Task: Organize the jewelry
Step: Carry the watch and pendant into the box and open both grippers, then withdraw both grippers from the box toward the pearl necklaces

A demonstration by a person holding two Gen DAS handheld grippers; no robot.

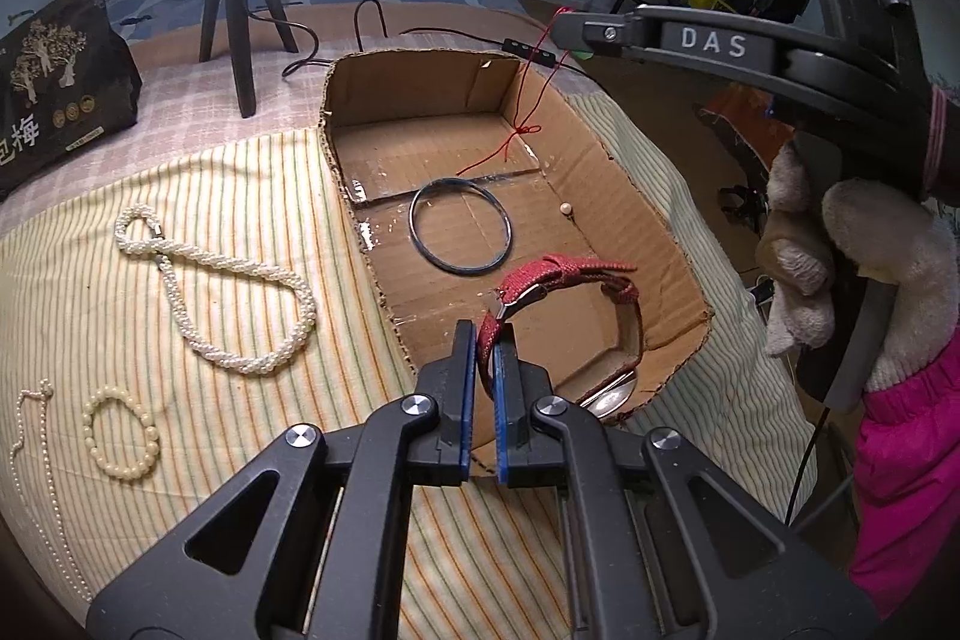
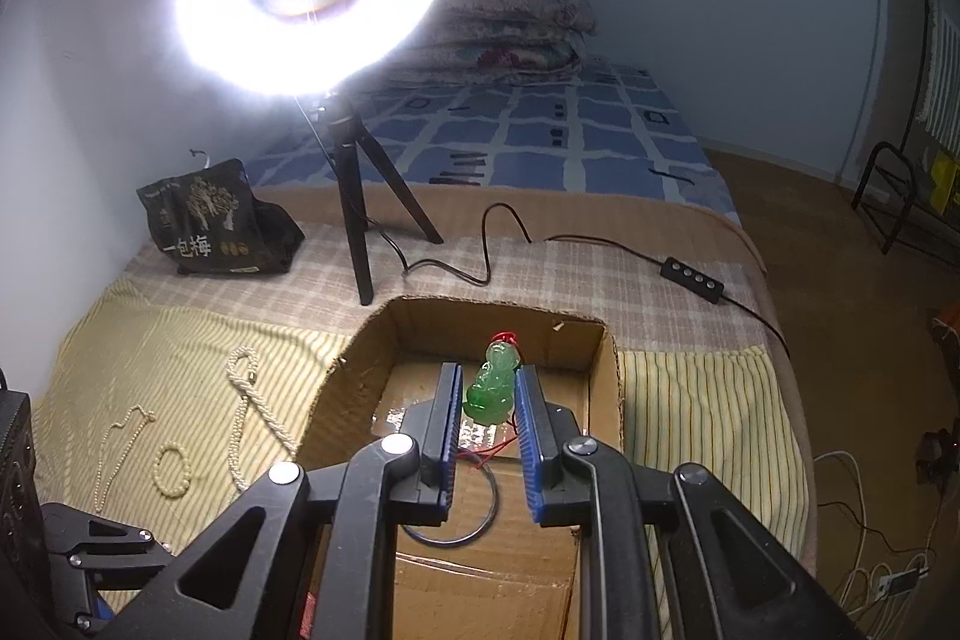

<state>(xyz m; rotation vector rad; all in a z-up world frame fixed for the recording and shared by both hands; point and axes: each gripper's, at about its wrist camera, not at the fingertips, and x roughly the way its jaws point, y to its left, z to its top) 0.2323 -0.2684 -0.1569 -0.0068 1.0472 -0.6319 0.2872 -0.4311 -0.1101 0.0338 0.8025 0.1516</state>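
Left wrist view: the left tool (image 1: 486, 340) clenches the red-strapped watch (image 1: 570, 304) over the cardboard box's (image 1: 654, 220) near edge.

Right wrist view: the right tool (image 2: 489, 400) grips a green jade pendant (image 2: 493, 383) above the box interior, directly below.

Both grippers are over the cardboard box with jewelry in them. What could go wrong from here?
1. The left gripper pinches only the red strap of the watch; its heavy case hangs low by the box's near wall and might catch it.
2. The green pendant in the right gripper trails a red cord that could snag on the metal bangle lying in the cardboard box.
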